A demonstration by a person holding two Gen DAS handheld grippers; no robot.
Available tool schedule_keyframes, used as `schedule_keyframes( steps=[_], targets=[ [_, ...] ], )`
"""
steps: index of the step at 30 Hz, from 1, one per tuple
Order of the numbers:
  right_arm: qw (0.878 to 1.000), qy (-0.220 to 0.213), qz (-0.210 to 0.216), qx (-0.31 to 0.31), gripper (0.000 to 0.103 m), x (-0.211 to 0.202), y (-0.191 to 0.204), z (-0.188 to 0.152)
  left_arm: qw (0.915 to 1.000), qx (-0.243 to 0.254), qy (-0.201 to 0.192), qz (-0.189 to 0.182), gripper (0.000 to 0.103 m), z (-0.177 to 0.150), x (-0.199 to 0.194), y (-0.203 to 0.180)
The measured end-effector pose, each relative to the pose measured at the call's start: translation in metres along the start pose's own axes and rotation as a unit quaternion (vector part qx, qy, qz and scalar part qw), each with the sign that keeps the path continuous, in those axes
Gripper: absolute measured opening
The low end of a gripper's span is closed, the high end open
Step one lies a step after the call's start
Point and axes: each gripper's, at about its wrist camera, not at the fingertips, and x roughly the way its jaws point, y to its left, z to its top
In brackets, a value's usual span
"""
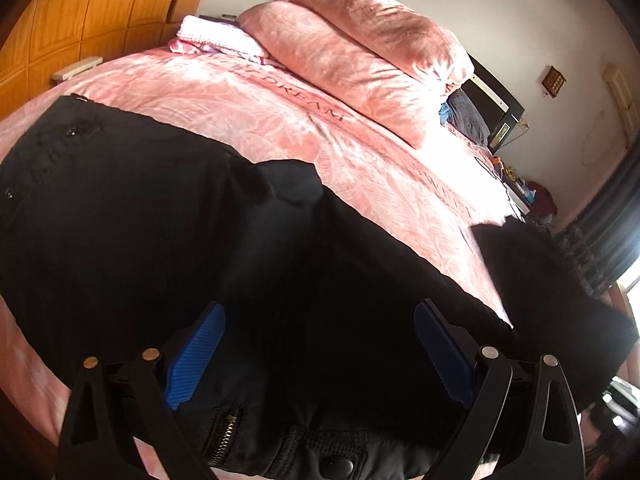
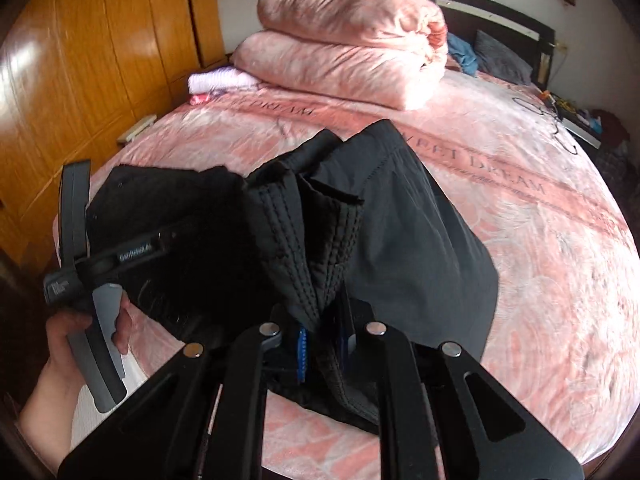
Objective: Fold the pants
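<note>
The black pants (image 1: 160,232) lie across the pink bed cover. In the left wrist view my left gripper (image 1: 320,344) is open, its blue pads (image 1: 196,356) spread over the waistband with zipper and snap button just below. In the right wrist view my right gripper (image 2: 322,354) is shut on a bunched, stitched fold of the pants (image 2: 320,240) and holds it raised off the bed. The left gripper's body (image 2: 92,276), held in a hand, shows at the left edge of that view, beside the pants.
A folded pink duvet (image 2: 348,44) and small folded clothes (image 2: 220,80) lie at the head of the bed (image 2: 540,240). A wooden wardrobe (image 2: 92,60) stands along the left. A dark headboard (image 2: 500,12) and a cluttered bedside (image 2: 580,120) are at the right.
</note>
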Motion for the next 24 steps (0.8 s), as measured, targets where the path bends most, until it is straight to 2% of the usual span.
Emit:
schedule_keyframes(
  steps=[4, 5, 7, 8, 10, 12, 14, 15, 18, 23, 24],
  targets=[
    [0.998, 0.047, 0.0, -0.03, 0.012, 0.033, 0.03, -0.018, 0.9999, 0.003, -0.015, 0.004, 0.096, -0.001, -0.008, 0.008],
    [0.998, 0.058, 0.004, -0.034, 0.017, 0.04, 0.035, -0.023, 0.9998, 0.003, -0.017, 0.005, 0.096, -0.002, -0.009, 0.008],
    [0.996, 0.08, 0.013, -0.047, 0.033, 0.05, 0.044, -0.032, 0.9999, -0.001, -0.015, 0.003, 0.096, -0.002, -0.007, 0.01],
    [0.995, 0.087, 0.018, -0.049, 0.044, 0.053, 0.048, -0.035, 0.9999, -0.002, -0.013, 0.002, 0.096, -0.003, -0.006, 0.011],
    [0.995, 0.084, 0.033, -0.043, 0.05, 0.05, 0.052, -0.039, 0.9999, -0.002, -0.012, 0.003, 0.096, -0.003, -0.006, 0.012],
    [0.993, 0.078, 0.083, -0.011, 0.062, 0.039, 0.046, -0.04, 0.9999, -0.006, -0.015, 0.004, 0.096, -0.003, -0.006, 0.014],
    [0.987, 0.07, 0.141, 0.042, 0.068, 0.03, 0.035, -0.039, 0.9997, -0.017, -0.017, -0.001, 0.096, -0.002, -0.007, 0.017],
    [0.984, 0.066, 0.153, 0.058, 0.068, 0.027, 0.033, -0.038, 0.9996, -0.023, -0.017, -0.005, 0.096, -0.002, -0.008, 0.019],
    [0.988, 0.056, 0.125, 0.07, 0.068, 0.026, 0.032, -0.034, 0.9995, -0.026, -0.016, -0.009, 0.096, -0.003, -0.008, 0.02],
    [0.995, 0.066, 0.072, 0.022, 0.067, 0.044, 0.055, -0.028, 0.9998, -0.012, -0.018, 0.0, 0.096, -0.004, -0.006, 0.016],
    [0.996, 0.068, 0.05, 0.013, 0.062, 0.05, 0.059, -0.027, 0.9998, -0.011, -0.017, -0.001, 0.096, -0.004, -0.005, 0.016]
  ],
)
